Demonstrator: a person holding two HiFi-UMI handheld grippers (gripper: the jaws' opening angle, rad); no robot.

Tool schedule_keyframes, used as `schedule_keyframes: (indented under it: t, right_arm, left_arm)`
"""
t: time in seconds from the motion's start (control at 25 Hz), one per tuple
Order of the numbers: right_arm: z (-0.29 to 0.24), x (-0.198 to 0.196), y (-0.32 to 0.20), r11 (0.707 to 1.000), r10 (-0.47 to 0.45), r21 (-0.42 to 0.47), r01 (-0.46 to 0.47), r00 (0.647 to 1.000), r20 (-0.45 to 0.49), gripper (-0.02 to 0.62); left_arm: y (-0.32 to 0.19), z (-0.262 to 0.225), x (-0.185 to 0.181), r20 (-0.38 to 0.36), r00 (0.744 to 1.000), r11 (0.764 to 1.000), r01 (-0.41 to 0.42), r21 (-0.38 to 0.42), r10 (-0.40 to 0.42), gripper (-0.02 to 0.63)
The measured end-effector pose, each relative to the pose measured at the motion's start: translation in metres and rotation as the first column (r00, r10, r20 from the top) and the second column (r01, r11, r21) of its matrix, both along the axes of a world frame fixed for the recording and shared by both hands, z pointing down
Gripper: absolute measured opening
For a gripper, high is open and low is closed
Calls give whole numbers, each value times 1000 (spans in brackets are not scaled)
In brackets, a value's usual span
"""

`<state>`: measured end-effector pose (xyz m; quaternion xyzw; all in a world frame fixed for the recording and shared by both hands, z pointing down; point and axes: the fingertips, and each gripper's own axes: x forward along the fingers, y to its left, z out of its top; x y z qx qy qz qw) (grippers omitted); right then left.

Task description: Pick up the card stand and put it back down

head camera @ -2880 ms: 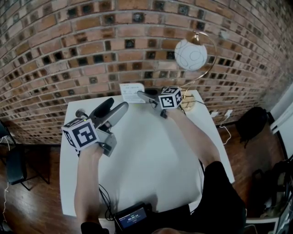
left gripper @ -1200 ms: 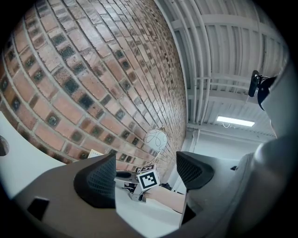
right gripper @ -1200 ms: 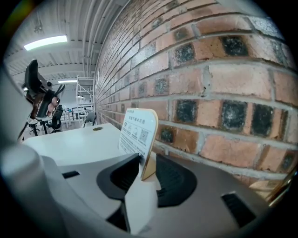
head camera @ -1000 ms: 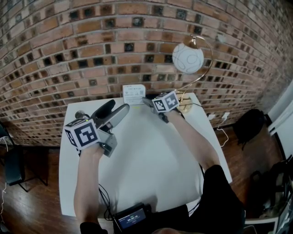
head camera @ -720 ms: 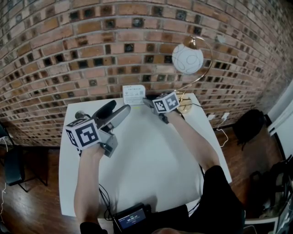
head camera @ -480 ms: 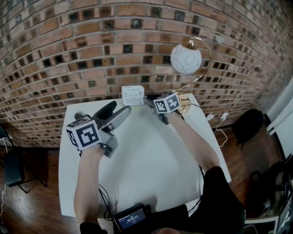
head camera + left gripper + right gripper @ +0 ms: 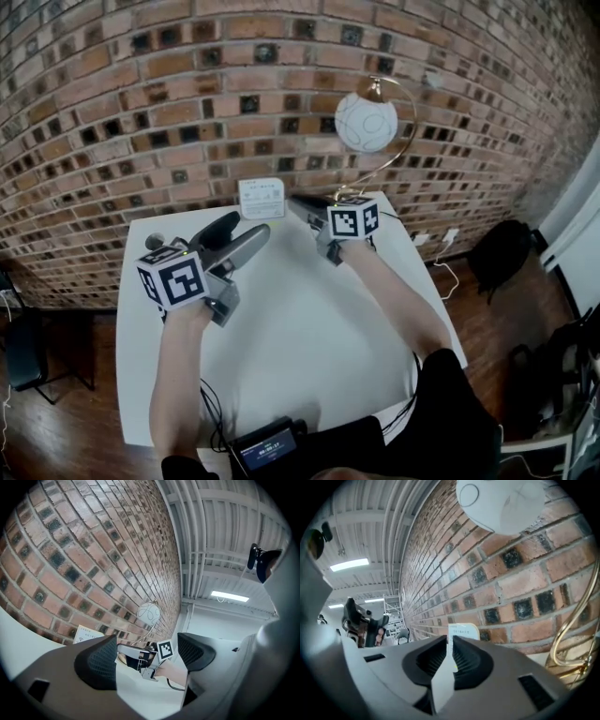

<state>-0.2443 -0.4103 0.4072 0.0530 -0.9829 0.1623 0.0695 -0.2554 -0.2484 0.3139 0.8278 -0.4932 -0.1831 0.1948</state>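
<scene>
The card stand, a small white printed card, stands upright at the table's far edge against the brick wall. It also shows in the left gripper view and in the right gripper view. My right gripper hovers just right of the stand, apart from it. Its jaws are closing and stand almost together with nothing between them. My left gripper is held over the table's left half, front left of the stand, open and empty.
A brass arc lamp with a white globe stands at the table's far right corner, close behind my right gripper. The white table has a black device with a screen at its front edge. A small dark knob sits at the left.
My right gripper has drawn back a little to the right, away from the card stand, which stays standing by the wall. The left gripper has hardly moved.
</scene>
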Motion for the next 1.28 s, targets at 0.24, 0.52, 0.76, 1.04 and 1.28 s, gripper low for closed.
schedule_keyframes:
  t: [0.24, 0.52, 0.76, 1.04, 1.28]
  right_arm:
    - [-30, 19, 26, 998, -34, -49, 40, 992, 118, 35]
    - [-63, 39, 59, 997, -71, -24, 77, 978, 198, 22]
    - [-87, 53, 88, 995, -103, 8, 104, 965, 239, 18]
    - [-98, 69, 114, 991, -121, -15, 132, 948, 296, 12]
    - [-107, 85, 126, 991, -121, -13, 132, 944, 308, 12]
  left_arm:
    - [-1, 1, 8, 16, 1000, 1000, -22, 6, 22, 397]
    - [1, -4, 23, 19, 997, 997, -71, 31, 70, 397]
    - [10, -19, 36, 41, 994, 993, -100, 67, 98, 397]
    - [26, -43, 56, 74, 989, 983, -139, 123, 130, 397]
    - [37, -56, 71, 84, 986, 976, -154, 155, 142, 397]
